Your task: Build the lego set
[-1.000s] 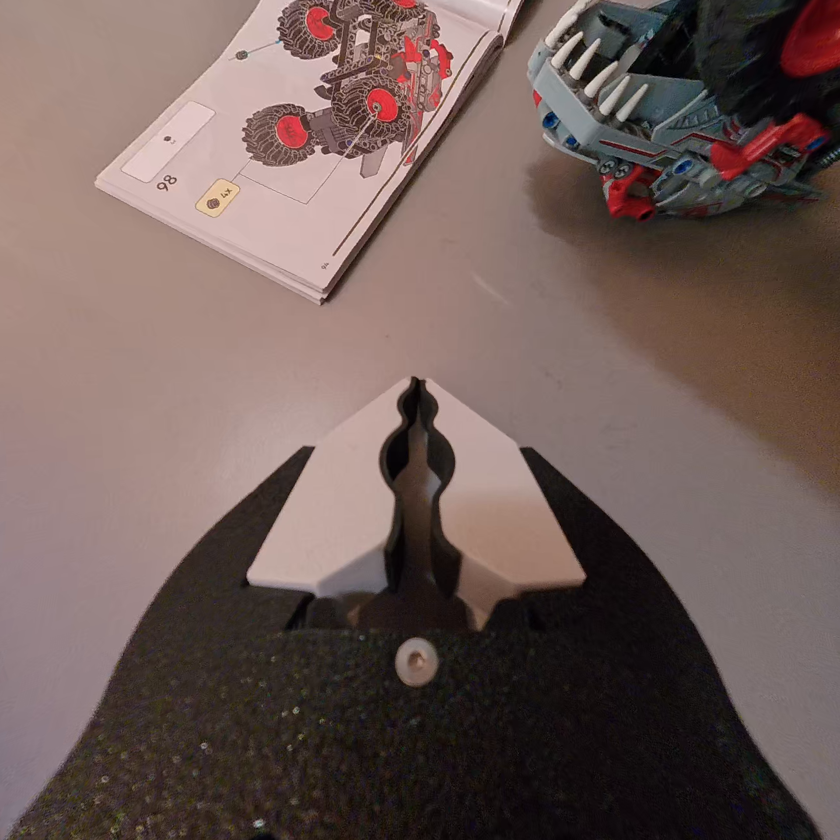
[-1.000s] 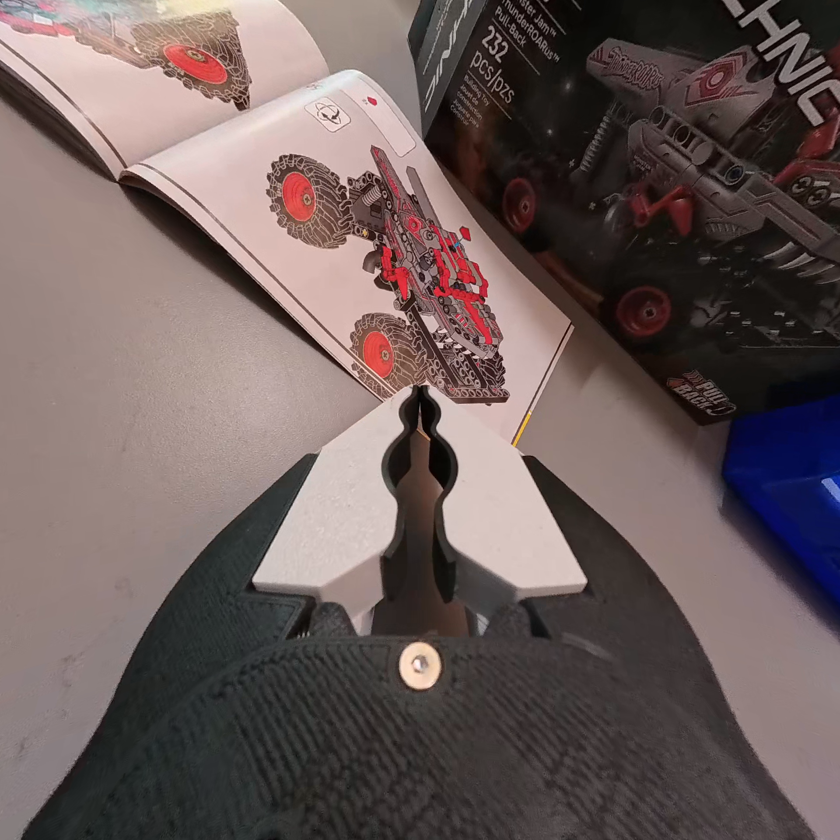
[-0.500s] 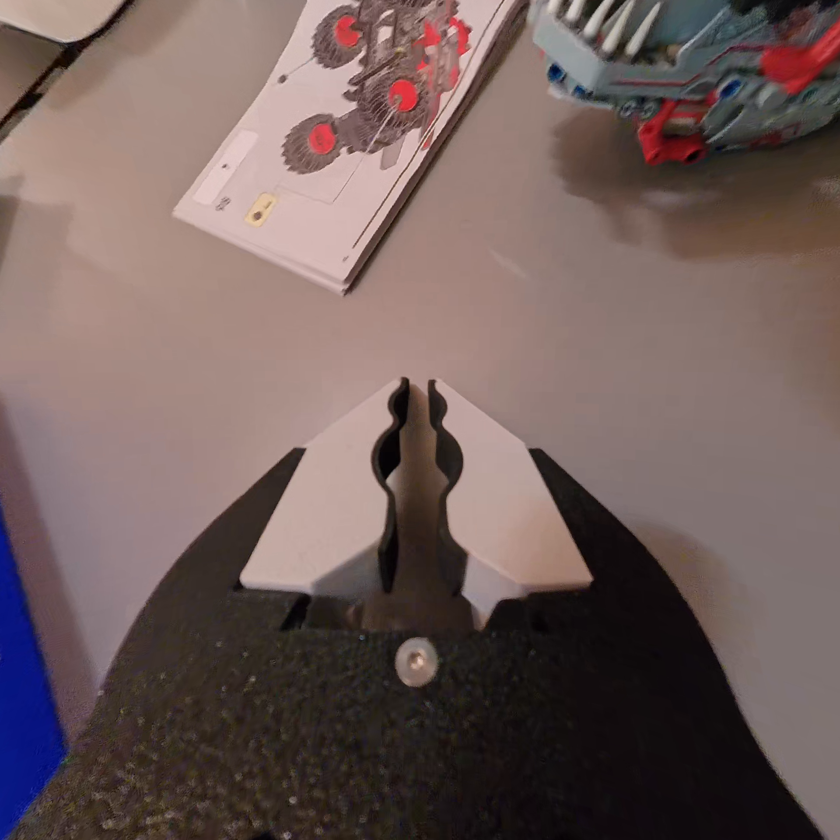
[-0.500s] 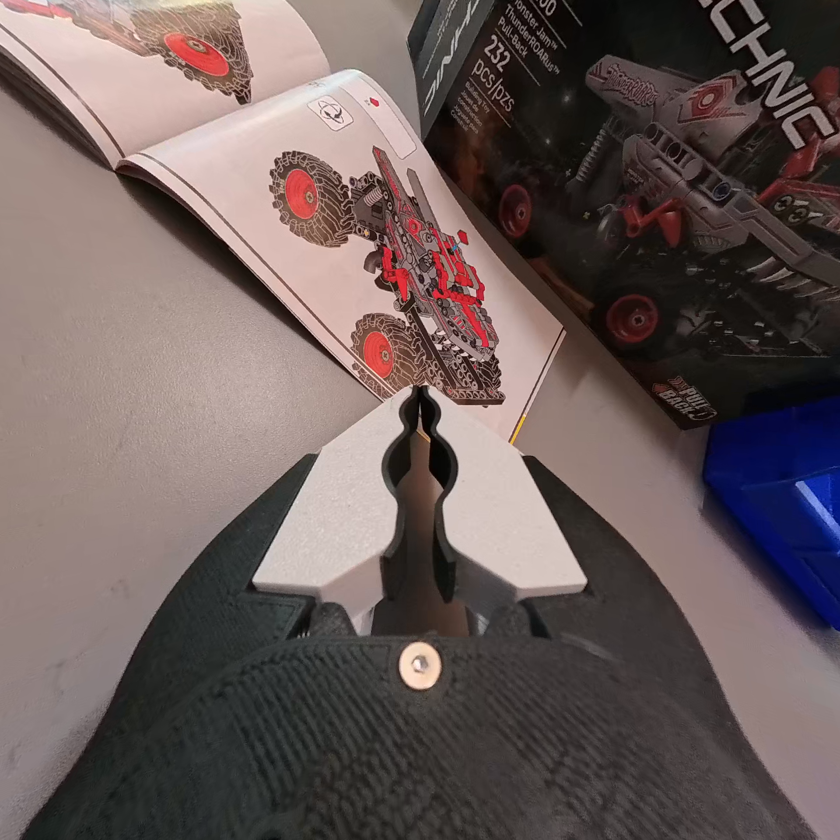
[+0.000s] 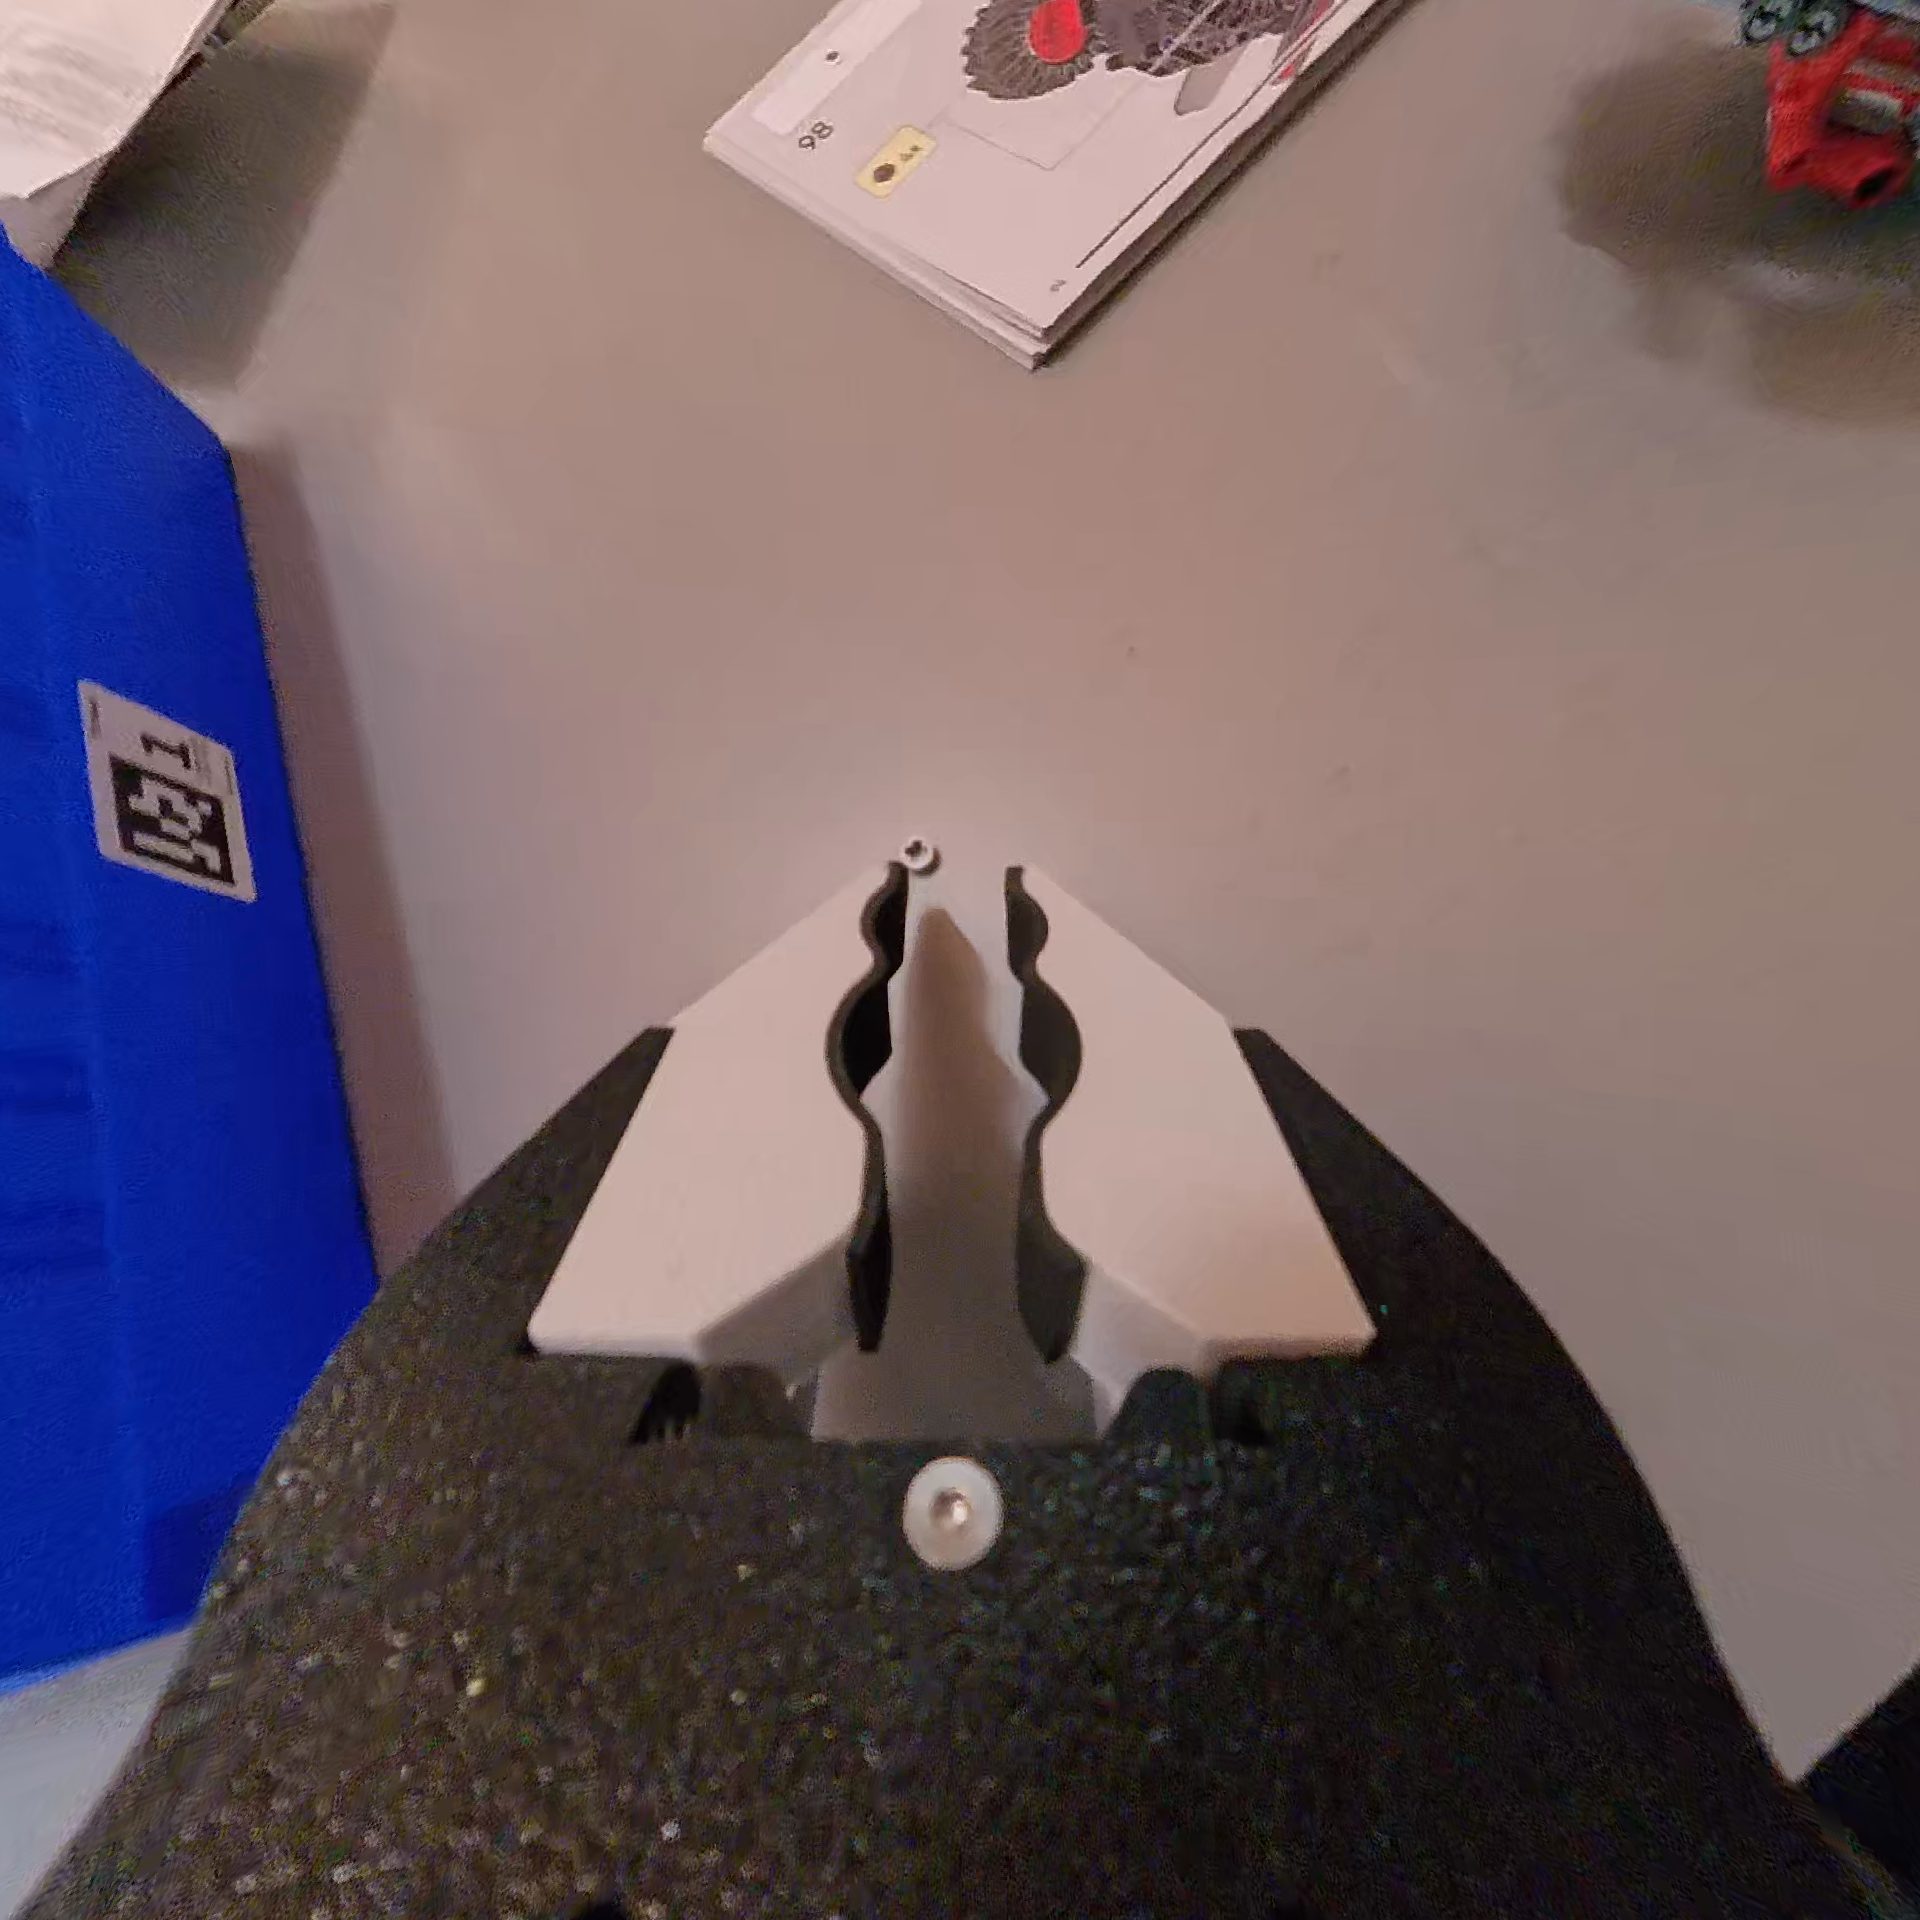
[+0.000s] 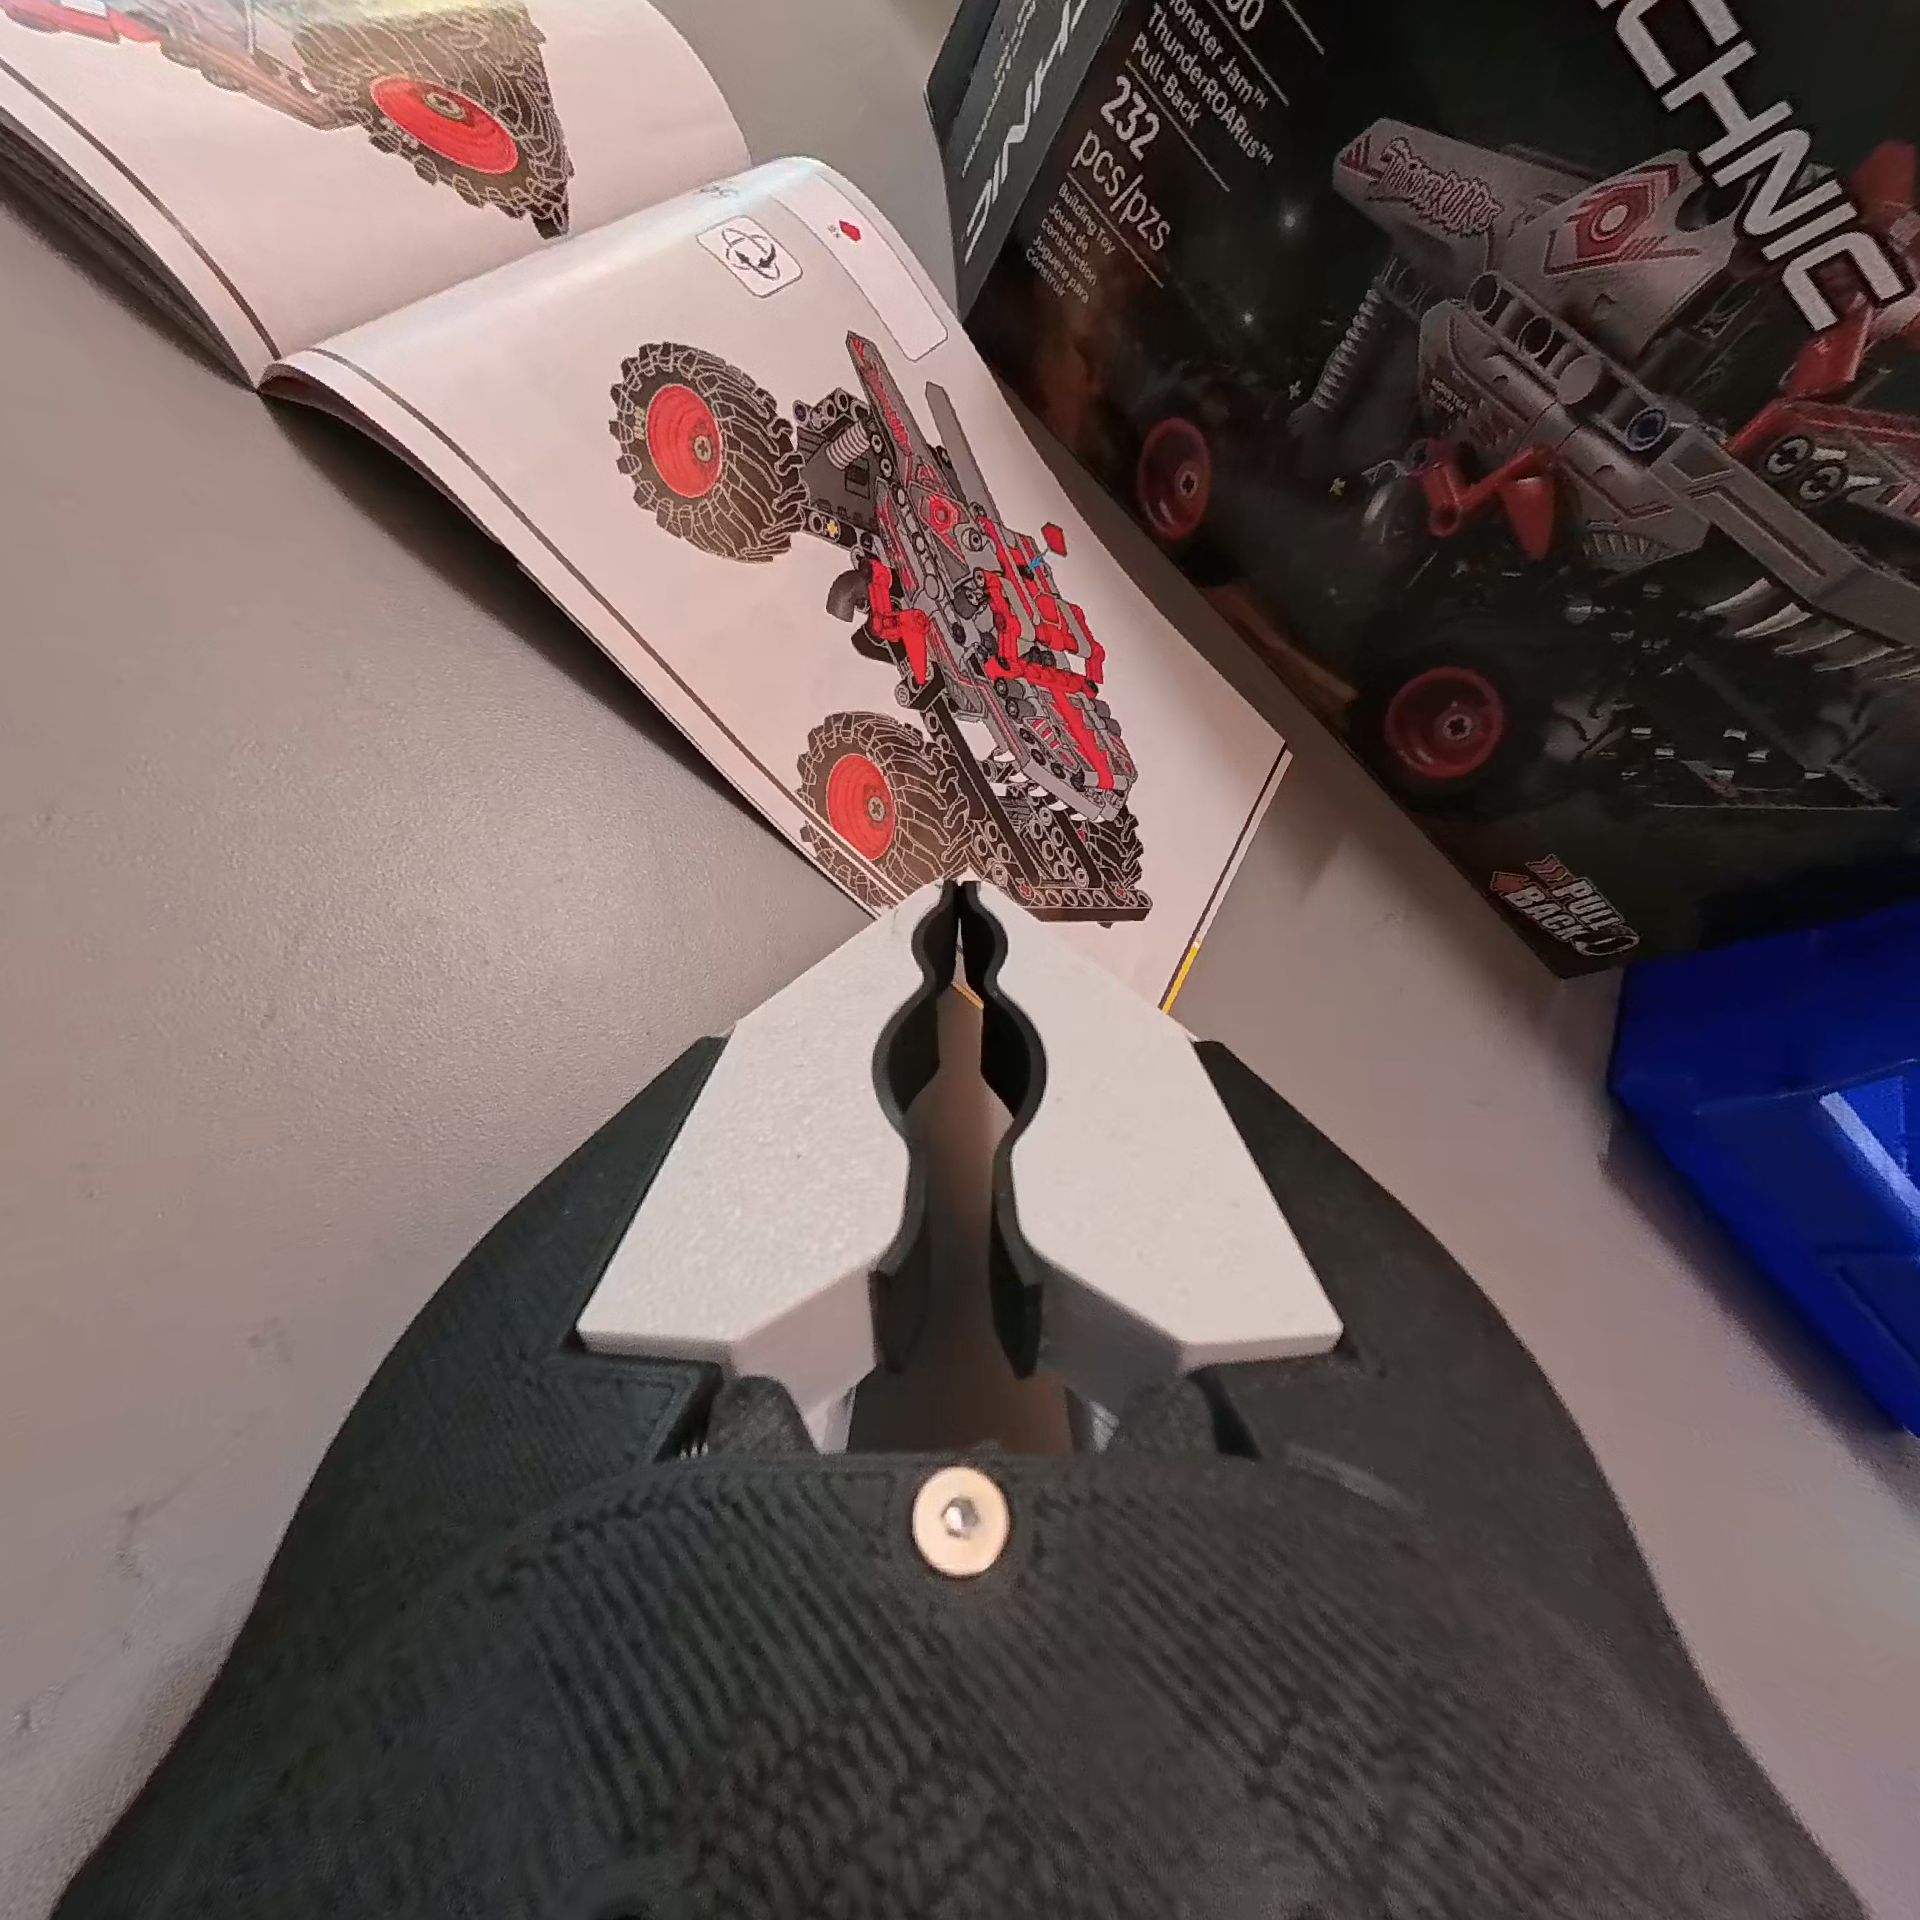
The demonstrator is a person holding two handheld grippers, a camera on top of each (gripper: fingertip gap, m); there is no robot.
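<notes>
Left gripper (image 5: 956, 873): jaws are held spread, nothing between them; it is held over the bare grey table (image 5: 1247, 623).
Small grey piece (image 5: 918, 855): a tiny round part is seen on the table just ahead of the left gripper's left fingertip; contact cannot be judged.
Instruction booklet (image 5: 997, 177): lies open on the table, well beyond the left gripper's tips; in the right wrist view its open page is found directly past the right gripper.
Lego model (image 5: 1839, 114): only a blurred red and grey corner is seen at the frame edge, to the right of the booklet and apart from it.
Blue bin (image 5: 135, 935): stands to the left of the booklet and nearer the camera, bearing a white coded sticker (image 5: 166, 792).
Right gripper (image 6: 958, 896): jaws are pressed together at the tips, nothing pinched; the tips appear over the booklet's near edge.
Set box (image 6: 1507, 416): placed to the right of the booklet, just beside it.
Second blue bin (image 6: 1787, 1143): set nearer than the box, to the booklet's right.
</notes>
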